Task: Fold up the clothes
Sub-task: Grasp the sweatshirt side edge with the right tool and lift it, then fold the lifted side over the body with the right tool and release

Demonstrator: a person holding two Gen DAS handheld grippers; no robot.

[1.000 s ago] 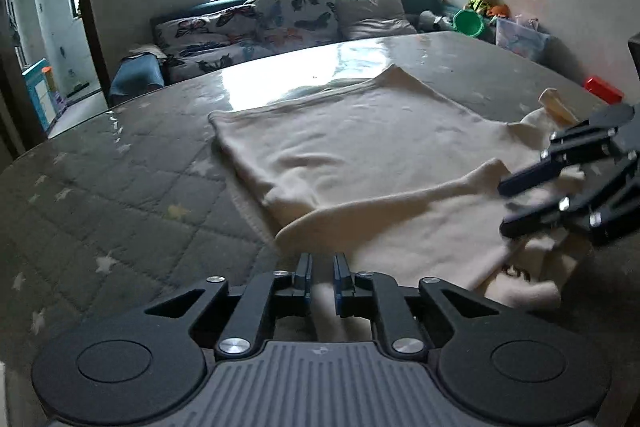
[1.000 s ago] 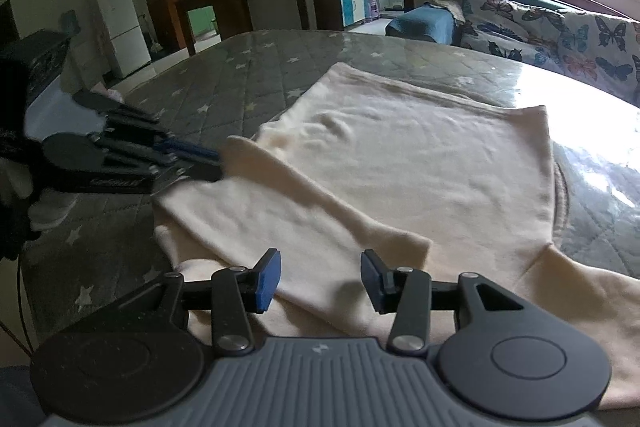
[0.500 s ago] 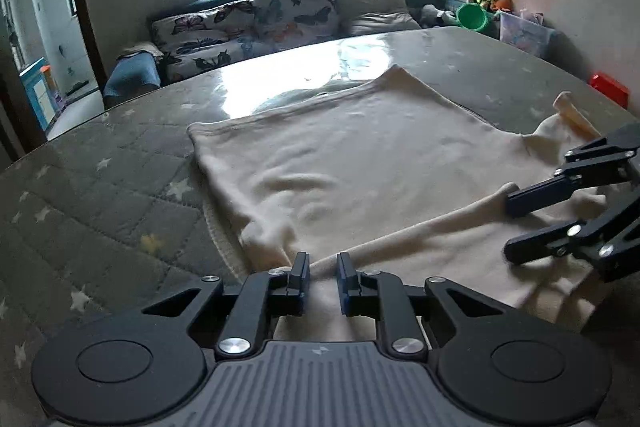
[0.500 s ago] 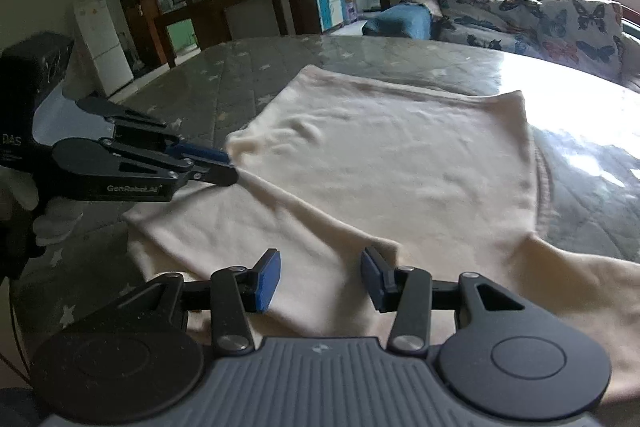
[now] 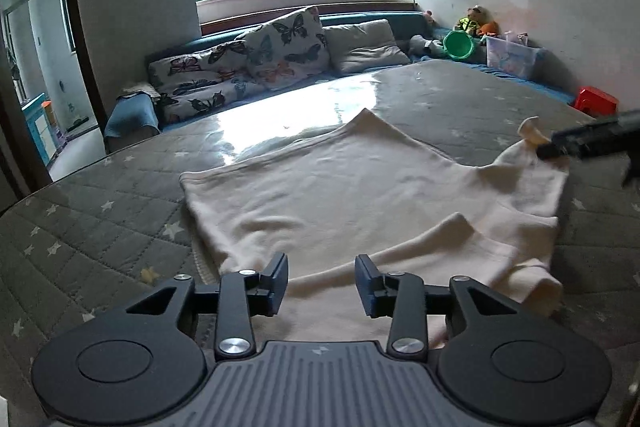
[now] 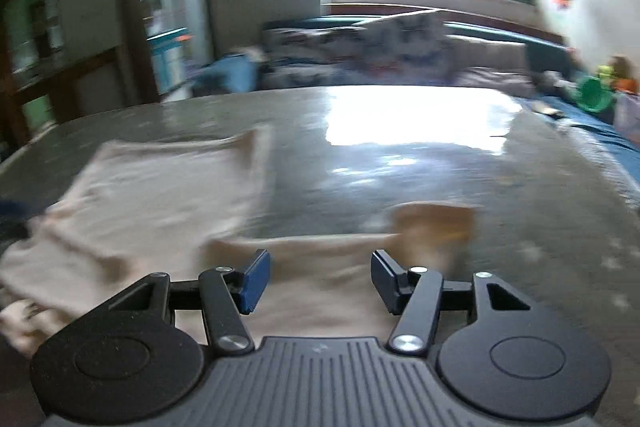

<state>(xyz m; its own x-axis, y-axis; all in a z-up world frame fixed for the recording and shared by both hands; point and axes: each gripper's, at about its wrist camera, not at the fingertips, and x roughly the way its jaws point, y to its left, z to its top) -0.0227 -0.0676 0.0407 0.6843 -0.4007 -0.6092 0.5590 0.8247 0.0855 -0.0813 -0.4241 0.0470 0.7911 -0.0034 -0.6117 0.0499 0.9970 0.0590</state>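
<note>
A cream sweater [image 5: 340,195] lies spread on the grey quilted table [image 5: 100,227], with one sleeve folded across its near edge. My left gripper [image 5: 322,283] hovers over that folded sleeve; its jaws are opening and the cloth lies under them, not pinched. At the right edge of the left wrist view, my right gripper's fingers [image 5: 588,143] sit by the other sleeve's cuff [image 5: 530,133]. The right wrist view is blurred. There my right gripper [image 6: 320,281] is opening above the outstretched sleeve [image 6: 320,247], and nothing is between its pads. The sweater's body [image 6: 160,195] lies to its left.
A sofa with butterfly cushions [image 5: 256,63] runs behind the table under the window. A green bucket [image 5: 460,45], a clear plastic box [image 5: 512,57] and a red stool [image 5: 596,99] stand at the right. A doorway [image 5: 32,87] opens on the left.
My left jaws have parted and let go of the folded sleeve, pulling back slightly. My right gripper has swung right, away from the fold to the other sleeve, and opened wider.
</note>
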